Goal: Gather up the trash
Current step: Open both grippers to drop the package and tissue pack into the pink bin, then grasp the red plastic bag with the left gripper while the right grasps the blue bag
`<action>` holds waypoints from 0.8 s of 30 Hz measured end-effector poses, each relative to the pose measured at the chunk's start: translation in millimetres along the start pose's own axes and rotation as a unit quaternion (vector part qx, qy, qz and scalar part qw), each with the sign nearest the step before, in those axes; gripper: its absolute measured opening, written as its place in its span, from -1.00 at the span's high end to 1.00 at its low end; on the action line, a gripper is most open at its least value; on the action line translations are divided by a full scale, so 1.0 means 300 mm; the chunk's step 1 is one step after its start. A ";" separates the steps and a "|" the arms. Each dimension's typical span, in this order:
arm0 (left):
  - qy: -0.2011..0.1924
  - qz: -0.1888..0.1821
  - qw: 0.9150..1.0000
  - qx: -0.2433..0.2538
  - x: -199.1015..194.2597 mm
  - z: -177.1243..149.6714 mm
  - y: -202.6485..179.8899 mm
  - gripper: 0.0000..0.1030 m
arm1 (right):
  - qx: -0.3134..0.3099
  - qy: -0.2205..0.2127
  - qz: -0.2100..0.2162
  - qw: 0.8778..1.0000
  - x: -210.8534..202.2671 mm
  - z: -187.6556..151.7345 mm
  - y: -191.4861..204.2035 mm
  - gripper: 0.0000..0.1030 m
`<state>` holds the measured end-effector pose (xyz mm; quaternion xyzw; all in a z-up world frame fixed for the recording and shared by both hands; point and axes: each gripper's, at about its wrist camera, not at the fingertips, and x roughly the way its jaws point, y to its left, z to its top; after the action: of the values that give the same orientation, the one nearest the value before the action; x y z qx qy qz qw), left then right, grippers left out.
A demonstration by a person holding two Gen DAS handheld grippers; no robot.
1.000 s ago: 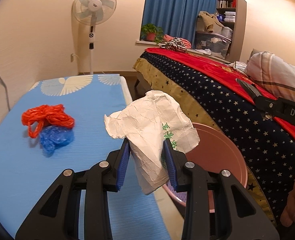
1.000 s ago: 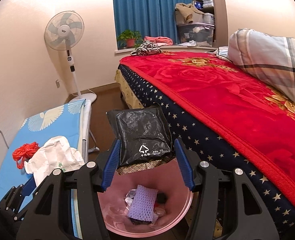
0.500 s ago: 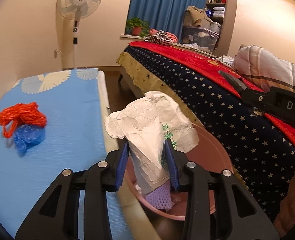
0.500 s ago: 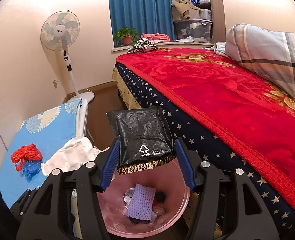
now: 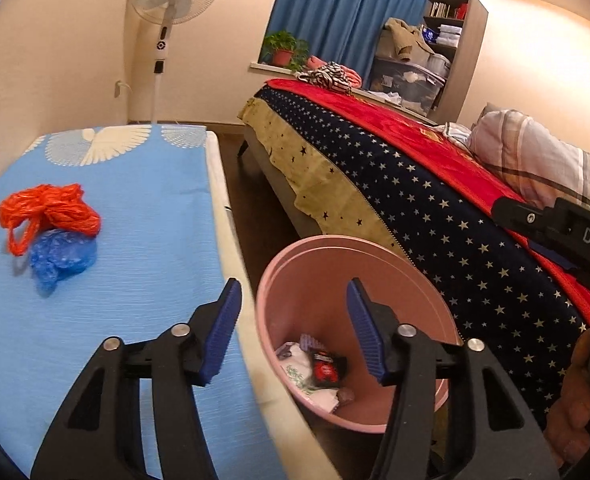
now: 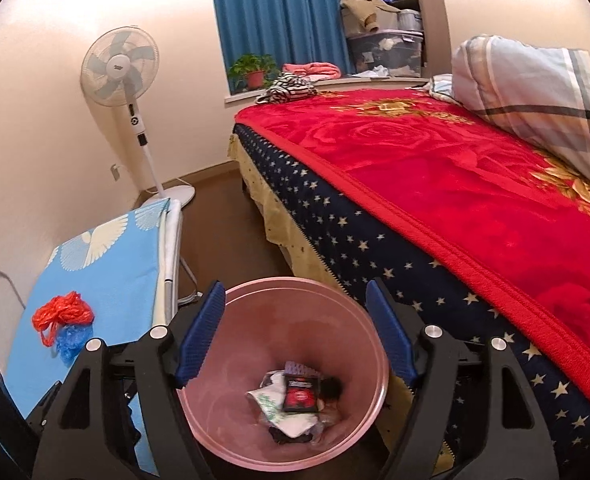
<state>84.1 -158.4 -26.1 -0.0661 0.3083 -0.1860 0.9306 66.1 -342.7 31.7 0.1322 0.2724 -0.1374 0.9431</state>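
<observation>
A pink bin (image 5: 379, 256) (image 6: 231, 408) stands on the floor between the blue table and the bed. In it lie crumpled white paper (image 6: 273, 404) (image 5: 299, 372), a black packet (image 6: 302, 394) (image 5: 327, 366) and other scraps. My left gripper (image 5: 293, 326) is open and empty over the bin's left rim. My right gripper (image 6: 295, 332) is open and empty above the bin. An orange plastic bag (image 5: 49, 212) (image 6: 61, 312) and a blue plastic bag (image 5: 61, 256) (image 6: 71, 338) lie together on the table.
The blue-covered table (image 5: 127, 208) (image 6: 103, 264) is at the left. The bed with red blanket (image 6: 435, 184) and starred skirt (image 5: 435, 220) is at the right. A standing fan (image 5: 171, 8) (image 6: 123, 72) stands by the far wall.
Both grippers opened. The white paper left my left gripper and the black packet left my right gripper; both now lie in the bin.
</observation>
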 end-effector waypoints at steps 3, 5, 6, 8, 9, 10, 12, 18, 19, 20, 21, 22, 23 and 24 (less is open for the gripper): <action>-0.008 0.010 1.000 -0.005 -0.031 0.006 0.036 0.07 | -0.003 0.001 0.009 1.000 -0.004 -0.010 0.022 -0.39; -0.013 0.018 1.000 -0.007 -0.050 0.010 0.060 0.13 | -0.004 0.001 0.019 1.000 -0.008 -0.015 0.045 -0.36; -0.016 0.022 1.000 -0.008 -0.059 0.011 0.073 0.16 | -0.005 0.001 0.023 1.000 -0.008 -0.017 0.057 -0.32; -0.024 0.037 0.999 -0.014 -0.084 0.015 0.109 0.30 | -0.007 0.001 0.033 0.999 -0.008 -0.023 0.085 -0.26; -0.027 0.044 0.999 -0.017 -0.095 0.015 0.125 0.31 | -0.009 0.001 0.039 0.999 -0.006 -0.026 0.101 -0.25; -0.031 0.053 0.998 -0.020 -0.105 0.018 0.146 0.32 | -0.010 0.002 0.043 0.999 -0.005 -0.029 0.112 -0.24; -0.036 0.065 0.997 -0.028 -0.124 0.024 0.185 0.32 | -0.018 0.004 0.057 0.998 0.001 -0.039 0.157 -0.18; -0.046 0.101 0.993 -0.039 -0.160 0.031 0.280 0.32 | -0.035 0.011 0.084 0.996 0.031 -0.065 0.250 -0.12; -0.047 0.103 0.993 -0.041 -0.168 0.032 0.295 0.32 | -0.036 0.014 0.088 0.995 0.041 -0.070 0.267 -0.09; -0.049 0.107 0.992 -0.044 -0.173 0.034 0.312 0.32 | -0.038 0.017 0.092 0.995 0.049 -0.075 0.284 -0.07; -0.050 0.111 0.992 -0.045 -0.178 0.034 0.321 0.32 | -0.039 0.019 0.095 0.995 0.057 -0.081 0.298 -0.04; -0.052 0.115 0.991 -0.047 -0.180 0.035 0.333 0.32 | -0.041 0.022 0.100 0.994 0.067 -0.087 0.317 -0.03; -0.053 0.118 0.990 -0.049 -0.184 0.036 0.347 0.32 | -0.043 0.025 0.105 0.993 0.076 -0.093 0.333 0.01; -0.055 0.122 0.990 -0.052 -0.187 0.038 0.361 0.32 | -0.044 0.028 0.110 0.993 0.084 -0.098 0.347 0.07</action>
<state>82.3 -36.7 -11.8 -0.0865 0.2720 -0.0508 0.9570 107.1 -241.3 12.0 0.1236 0.2879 -0.0175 0.9495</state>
